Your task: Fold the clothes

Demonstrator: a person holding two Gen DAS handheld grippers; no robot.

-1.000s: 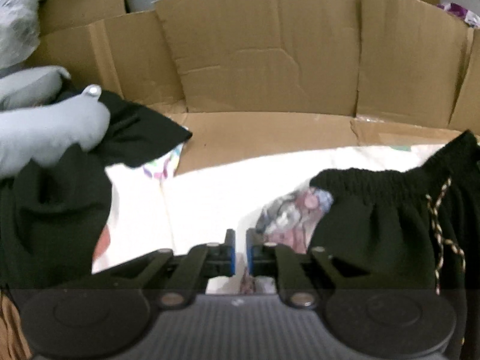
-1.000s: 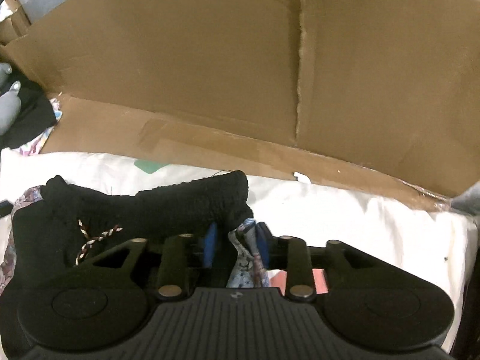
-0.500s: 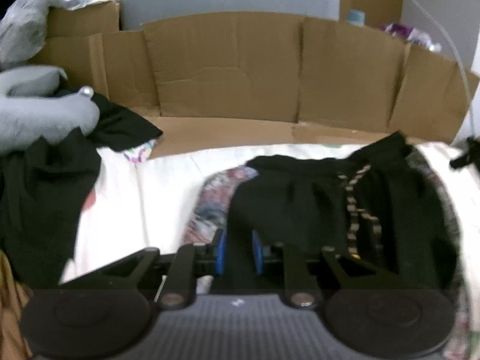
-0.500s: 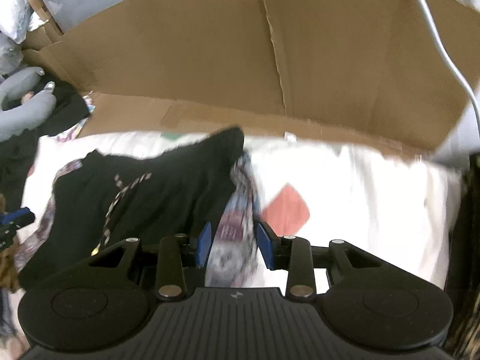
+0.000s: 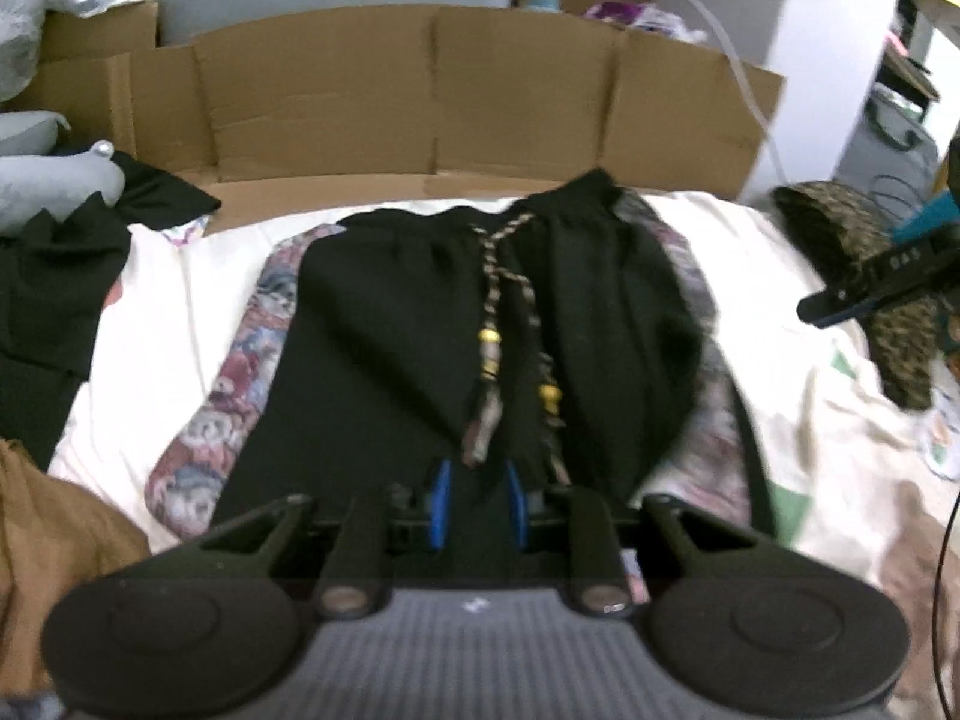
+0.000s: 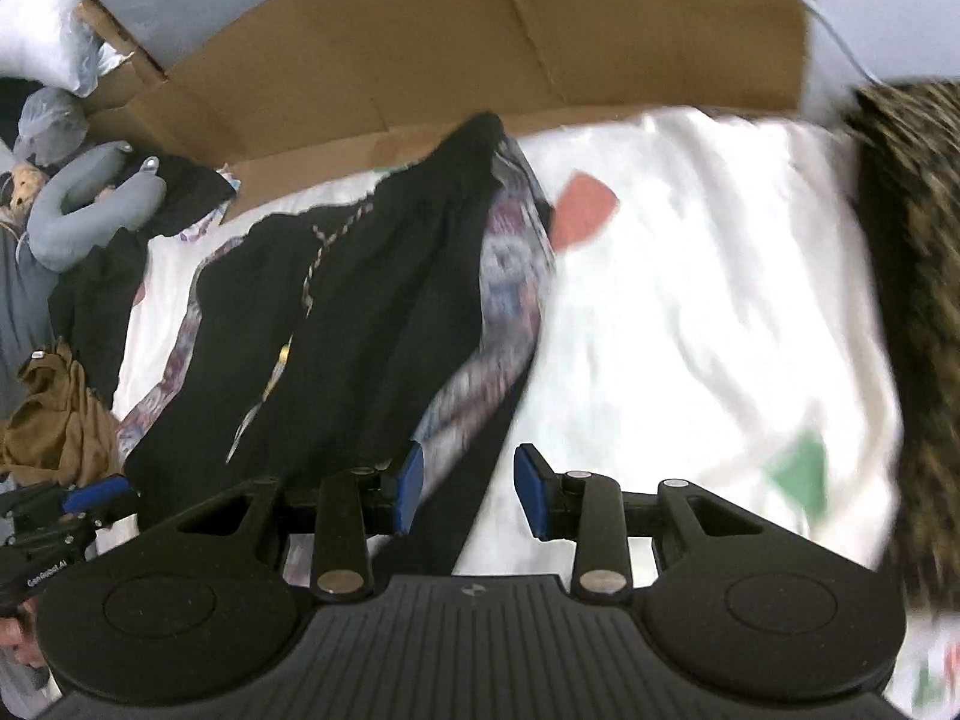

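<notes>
Home bedroom: bedsheet [image 5: 180, 324], strewn clothes [image 5: 42, 300], cardboard boxes [image 5: 420, 90].

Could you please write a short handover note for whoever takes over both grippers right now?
Left gripper: jaws slightly apart, over the lower part of the black shorts; whether they pinch fabric is unclear.
Right gripper: jaws apart, with the shorts' patterned side panel between them, the pads apparently not pressing it.
The shorts lie spread on the white sheet, waistband towards the cardboard wall, drawstring on top.
Done: shorts laid out flat.
Left: no fold is visible yet. More clothes wait at the sides: a dark garment and a brown one.
</notes>
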